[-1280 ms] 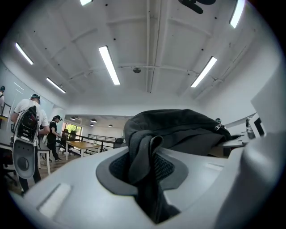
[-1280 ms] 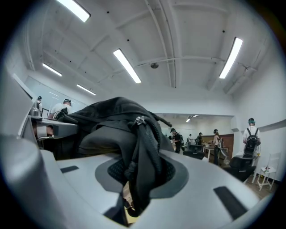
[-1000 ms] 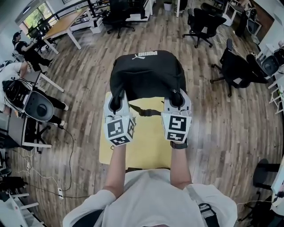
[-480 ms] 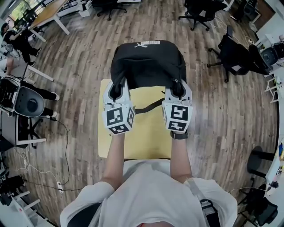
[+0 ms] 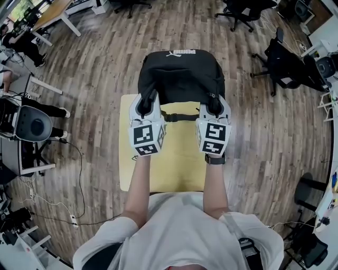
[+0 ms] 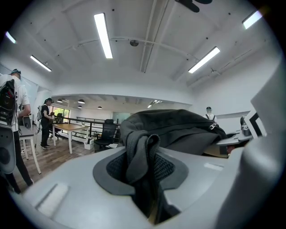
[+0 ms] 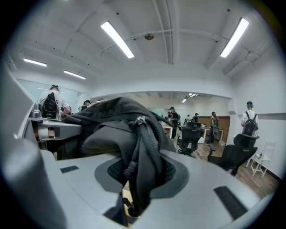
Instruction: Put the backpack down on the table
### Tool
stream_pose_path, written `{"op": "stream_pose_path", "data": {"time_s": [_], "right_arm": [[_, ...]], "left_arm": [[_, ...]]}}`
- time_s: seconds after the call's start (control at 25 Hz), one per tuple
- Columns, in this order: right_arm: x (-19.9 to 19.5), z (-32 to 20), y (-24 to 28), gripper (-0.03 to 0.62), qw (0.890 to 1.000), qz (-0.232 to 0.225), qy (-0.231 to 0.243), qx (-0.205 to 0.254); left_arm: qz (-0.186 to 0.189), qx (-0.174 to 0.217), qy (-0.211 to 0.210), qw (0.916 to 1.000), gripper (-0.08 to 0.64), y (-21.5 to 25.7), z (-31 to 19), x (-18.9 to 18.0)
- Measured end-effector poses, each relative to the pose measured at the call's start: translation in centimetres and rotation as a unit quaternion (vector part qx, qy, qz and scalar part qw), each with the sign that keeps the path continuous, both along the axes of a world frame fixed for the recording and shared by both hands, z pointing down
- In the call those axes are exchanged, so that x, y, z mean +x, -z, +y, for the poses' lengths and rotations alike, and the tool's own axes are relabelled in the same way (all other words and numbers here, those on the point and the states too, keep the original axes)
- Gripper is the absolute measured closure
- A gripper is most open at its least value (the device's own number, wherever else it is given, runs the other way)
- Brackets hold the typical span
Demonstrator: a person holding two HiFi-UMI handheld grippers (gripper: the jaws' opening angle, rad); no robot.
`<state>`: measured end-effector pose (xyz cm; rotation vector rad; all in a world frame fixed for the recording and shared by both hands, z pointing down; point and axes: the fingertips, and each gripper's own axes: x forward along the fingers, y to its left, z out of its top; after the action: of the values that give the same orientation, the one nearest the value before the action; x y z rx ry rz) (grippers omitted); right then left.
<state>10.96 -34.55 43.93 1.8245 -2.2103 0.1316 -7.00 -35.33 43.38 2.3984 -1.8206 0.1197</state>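
A black backpack (image 5: 181, 75) hangs over the far edge of a small yellow table (image 5: 177, 158) in the head view. My left gripper (image 5: 146, 105) is shut on a fold of its black fabric (image 6: 140, 156) at the pack's near left side. My right gripper (image 5: 214, 105) is shut on the fabric by a zipper (image 7: 143, 147) at the near right side. A black strap (image 5: 179, 117) runs between the two grippers over the tabletop. The pack's bottom is hidden, so I cannot tell whether it touches the table.
Wooden floor surrounds the table. Black office chairs (image 5: 288, 66) stand at the upper right, and a grey machine with cables (image 5: 29, 126) at the left. Desks (image 5: 50, 16) and people are at the far upper left. The near half of the tabletop is bare.
Both grippers, still holding the backpack, have come down and toward me. The pack sits lower and nearer the table's far edge than a second ago.
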Motion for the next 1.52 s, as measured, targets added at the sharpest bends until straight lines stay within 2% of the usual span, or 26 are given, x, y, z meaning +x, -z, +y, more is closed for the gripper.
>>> {"op": "stream_pose_path", "data": {"time_s": [0.52, 0.8, 1.52], "right_arm": [[-2.0, -3.2, -6.0, 0.489, 0.998, 0.012, 0.015, -0.064], [-2.4, -3.6, -8.9, 0.488, 0.995, 0.017, 0.021, -0.093], [-2.5, -3.1, -18.0, 0.483, 0.983, 0.027, 0.038, -0.176]], "left_arm": [[-0.020, -0.055, 0.004, 0.9983, 0.480, -5.9, -3.4, -1.9], [-0.023, -0.085, 0.012, 0.9961, 0.485, -9.1, -4.0, -2.6], [-0.042, -0.152, 0.001, 0.9875, 0.499, -18.7, -3.7, -2.6]]}}
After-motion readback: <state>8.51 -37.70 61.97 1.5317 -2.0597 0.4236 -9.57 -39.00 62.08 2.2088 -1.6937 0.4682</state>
